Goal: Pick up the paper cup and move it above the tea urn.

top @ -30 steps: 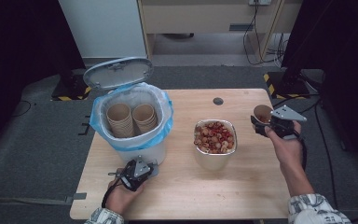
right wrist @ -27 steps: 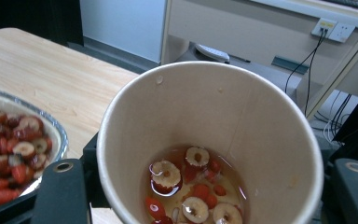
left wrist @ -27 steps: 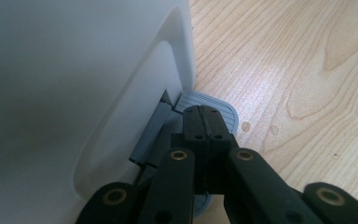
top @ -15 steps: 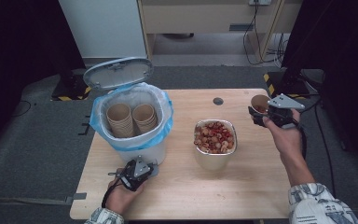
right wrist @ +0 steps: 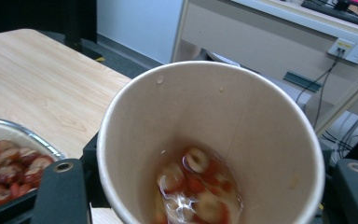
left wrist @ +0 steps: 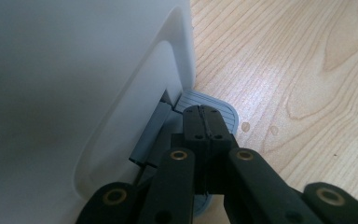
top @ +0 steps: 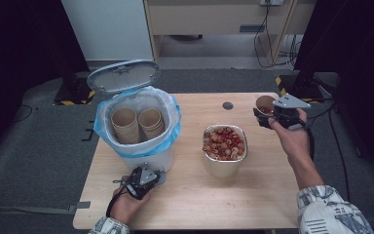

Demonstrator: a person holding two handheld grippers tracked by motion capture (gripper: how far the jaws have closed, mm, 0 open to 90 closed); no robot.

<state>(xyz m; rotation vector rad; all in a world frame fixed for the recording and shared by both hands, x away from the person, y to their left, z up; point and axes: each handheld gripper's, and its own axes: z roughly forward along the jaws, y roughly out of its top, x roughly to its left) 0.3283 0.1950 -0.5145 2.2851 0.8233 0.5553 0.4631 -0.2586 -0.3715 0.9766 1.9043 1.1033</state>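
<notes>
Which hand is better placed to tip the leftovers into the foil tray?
Right: its hand-held gripper holds the brown paper cup with leftovers, near the foil tray. The left hand-held gripper is shut on the white bin's grey pedal.

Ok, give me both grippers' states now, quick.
Left gripper: shut, empty, pressing the bin's pedal.
Right gripper: shut on the paper cup holding food.
</notes>
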